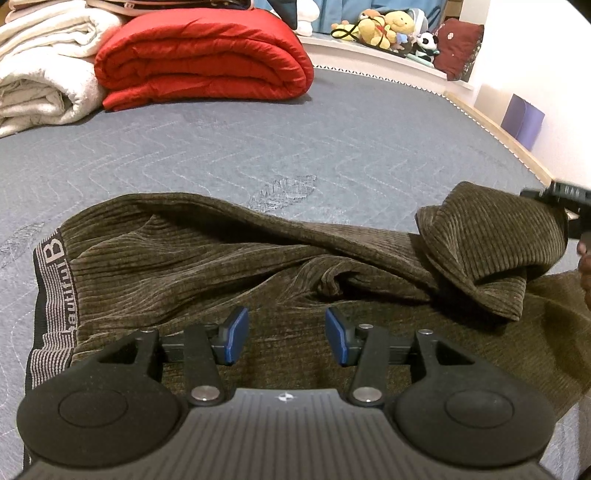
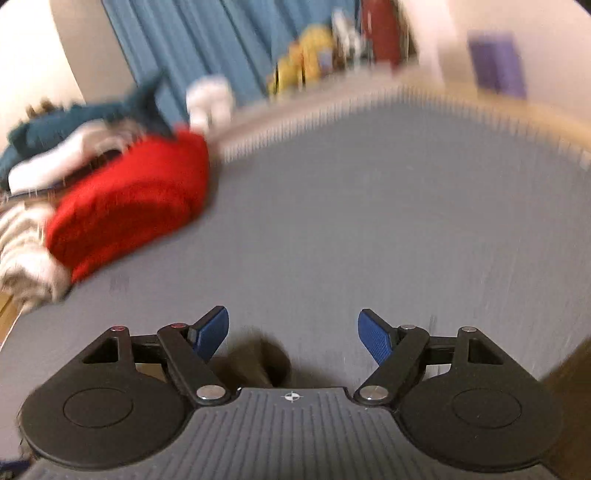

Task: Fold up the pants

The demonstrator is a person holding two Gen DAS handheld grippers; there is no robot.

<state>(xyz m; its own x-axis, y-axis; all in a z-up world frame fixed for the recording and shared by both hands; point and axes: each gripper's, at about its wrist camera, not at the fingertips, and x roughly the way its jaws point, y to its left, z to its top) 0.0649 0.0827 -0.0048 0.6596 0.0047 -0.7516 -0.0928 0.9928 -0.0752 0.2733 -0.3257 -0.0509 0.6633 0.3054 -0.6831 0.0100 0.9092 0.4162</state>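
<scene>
Dark olive corduroy pants [image 1: 229,266] lie across the grey mattress [image 1: 295,140], waistband with a striped lettered band [image 1: 51,295] at the left. My left gripper [image 1: 286,334] is open and empty, low over the pants' middle. A pant leg end [image 1: 491,240] is lifted and bunched at the right, beside the right gripper's black body [image 1: 565,199] at the frame edge. In the blurred right wrist view my right gripper [image 2: 293,332] is open, with a bit of dark fabric [image 2: 262,354] just below the jaws, not clamped.
A folded red quilt [image 1: 203,59] and white blankets [image 1: 40,74] sit at the mattress's far left. Stuffed toys [image 1: 391,26] line a shelf behind. A wooden bed edge [image 1: 498,129] and a purple box [image 1: 522,120] are at the right.
</scene>
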